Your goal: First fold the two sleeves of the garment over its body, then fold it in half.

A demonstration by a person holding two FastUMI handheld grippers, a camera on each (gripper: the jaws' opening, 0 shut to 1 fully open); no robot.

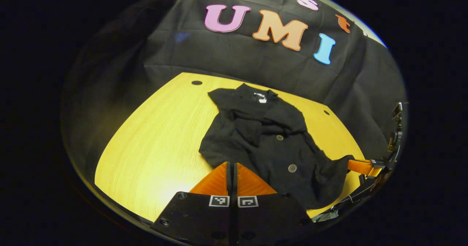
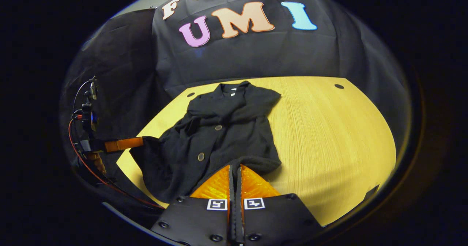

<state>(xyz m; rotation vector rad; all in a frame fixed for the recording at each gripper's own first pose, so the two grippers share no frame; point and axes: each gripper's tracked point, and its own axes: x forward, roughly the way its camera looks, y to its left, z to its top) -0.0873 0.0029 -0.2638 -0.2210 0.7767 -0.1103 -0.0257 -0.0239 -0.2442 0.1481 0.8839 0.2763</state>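
On the yellow wooden table (image 2: 329, 129), a dark buttoned garment (image 2: 226, 136) is lying collar toward the booth wall, hem toward the person. Both sleeves are looking already drawn across its body, though bunched and wrinkled rather than flat. So the halving fold is probably the step in hand.

Right gripper (image 2: 234, 174): jaws together at the near hem, their tips at the cloth edge. Whether any fabric is pinched between them I cannot tell. In the left gripper view it is showing at the far right (image 1: 360, 166), orange fingers touching a lifted flap of hem.

Left gripper (image 1: 231, 173): jaws together too, at the other hem corner, and again a real grip on cloth is not clear. The right gripper view is showing it at the far left (image 2: 124, 143), against the raised hem corner.

Notes on doing it well:
- Both corners are needing a sure pinch before any lift.
- Hands are best travelling level and together toward the collar (image 1: 260, 94), so the hem is landing square.
- The loose folds around the buttons (image 1: 292, 168) are likely to drag; keeping the cloth taut between the grippers should be helping.
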